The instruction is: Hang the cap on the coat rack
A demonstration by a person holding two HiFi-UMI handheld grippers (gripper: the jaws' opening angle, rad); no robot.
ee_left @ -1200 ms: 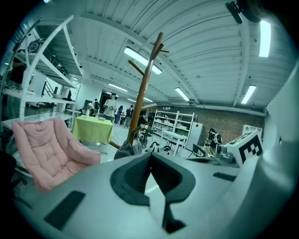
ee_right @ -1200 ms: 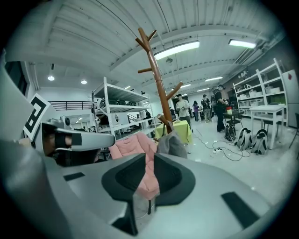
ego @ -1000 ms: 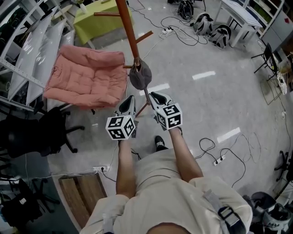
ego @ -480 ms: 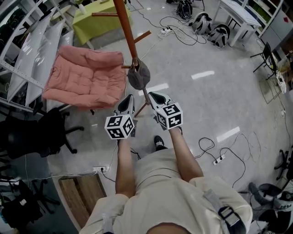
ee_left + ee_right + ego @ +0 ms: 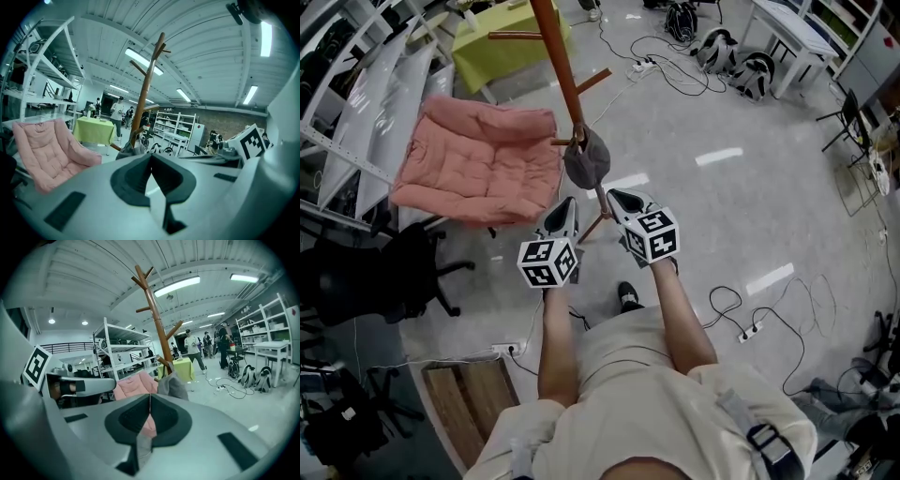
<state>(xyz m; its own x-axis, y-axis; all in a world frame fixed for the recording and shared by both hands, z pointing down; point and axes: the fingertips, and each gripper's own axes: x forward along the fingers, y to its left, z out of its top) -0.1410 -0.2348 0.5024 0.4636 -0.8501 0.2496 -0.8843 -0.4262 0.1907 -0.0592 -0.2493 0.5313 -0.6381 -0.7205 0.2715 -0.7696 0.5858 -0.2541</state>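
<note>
The grey cap (image 5: 587, 157) hangs from a low peg of the wooden coat rack (image 5: 565, 75), at about twelve o'clock from both claws. The left claw (image 5: 562, 214) and the right claw (image 5: 624, 204) are each clenched on nothing, clear of the cap. The hanging looks done, with nothing evidently left.
</note>
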